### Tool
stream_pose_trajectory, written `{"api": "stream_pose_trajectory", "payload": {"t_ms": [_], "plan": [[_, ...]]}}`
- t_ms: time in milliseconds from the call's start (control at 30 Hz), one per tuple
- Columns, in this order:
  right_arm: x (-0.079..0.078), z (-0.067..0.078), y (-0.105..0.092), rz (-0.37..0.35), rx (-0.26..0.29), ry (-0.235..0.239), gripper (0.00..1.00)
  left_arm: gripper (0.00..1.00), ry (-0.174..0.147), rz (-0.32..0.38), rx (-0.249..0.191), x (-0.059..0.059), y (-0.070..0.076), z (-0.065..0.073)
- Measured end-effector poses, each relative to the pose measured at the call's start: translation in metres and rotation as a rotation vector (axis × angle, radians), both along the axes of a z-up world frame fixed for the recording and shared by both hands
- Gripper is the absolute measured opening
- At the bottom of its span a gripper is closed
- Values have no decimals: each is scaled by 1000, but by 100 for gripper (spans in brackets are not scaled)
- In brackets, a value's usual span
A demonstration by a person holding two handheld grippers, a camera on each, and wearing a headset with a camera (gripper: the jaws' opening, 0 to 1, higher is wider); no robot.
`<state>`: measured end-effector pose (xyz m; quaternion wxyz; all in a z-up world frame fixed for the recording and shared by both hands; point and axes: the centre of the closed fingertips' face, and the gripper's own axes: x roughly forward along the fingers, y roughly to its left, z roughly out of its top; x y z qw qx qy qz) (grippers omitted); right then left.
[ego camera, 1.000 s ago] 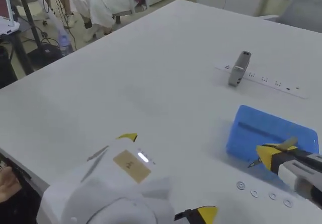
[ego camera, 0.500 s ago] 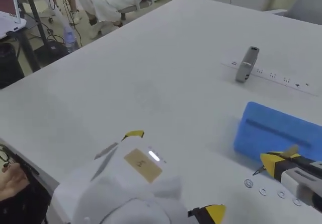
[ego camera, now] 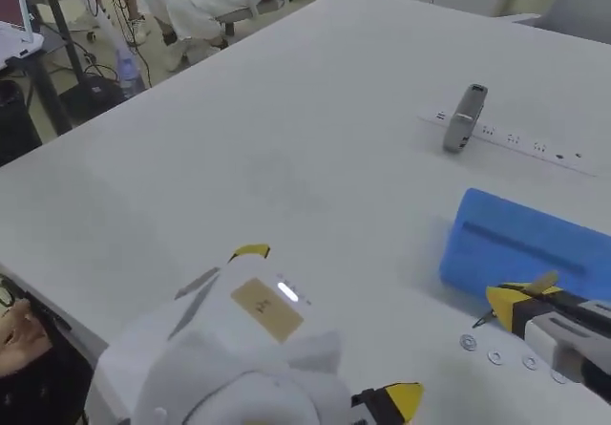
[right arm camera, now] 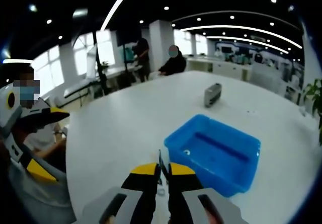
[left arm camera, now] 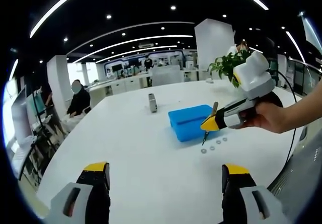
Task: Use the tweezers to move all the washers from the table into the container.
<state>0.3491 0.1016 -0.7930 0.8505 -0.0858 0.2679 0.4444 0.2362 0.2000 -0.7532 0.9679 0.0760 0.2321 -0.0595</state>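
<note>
The right gripper (right arm camera: pixel 162 169) has its jaws clamped on thin metal tweezers (left arm camera: pixel 204 137), whose tips point down close to the nearest of four small silver ring washers (ego camera: pixel 468 343). These lie in a row on the white tabletop (ego camera: pixel 286 158), just beside the blue plastic container (ego camera: pixel 520 239). The left gripper (left arm camera: pixel 165 171) hovers with jaws wide apart, well away from the washers
</note>
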Motion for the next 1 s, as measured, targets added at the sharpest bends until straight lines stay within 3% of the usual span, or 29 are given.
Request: {"api": "stream_pose_trajectory", "payload": {"t_ms": [400, 500, 1000], "plan": [[1, -5, -5, -3, -21, 7, 4, 94, 2, -5, 4, 0, -1, -1], [-1, -9, -5, -3, -21, 28, 4, 94, 4, -10, 7, -1, -2, -1], [-3, -19, 1, 34, -73, 20, 3, 93, 2, -8, 11, 0, -1, 0]]}}
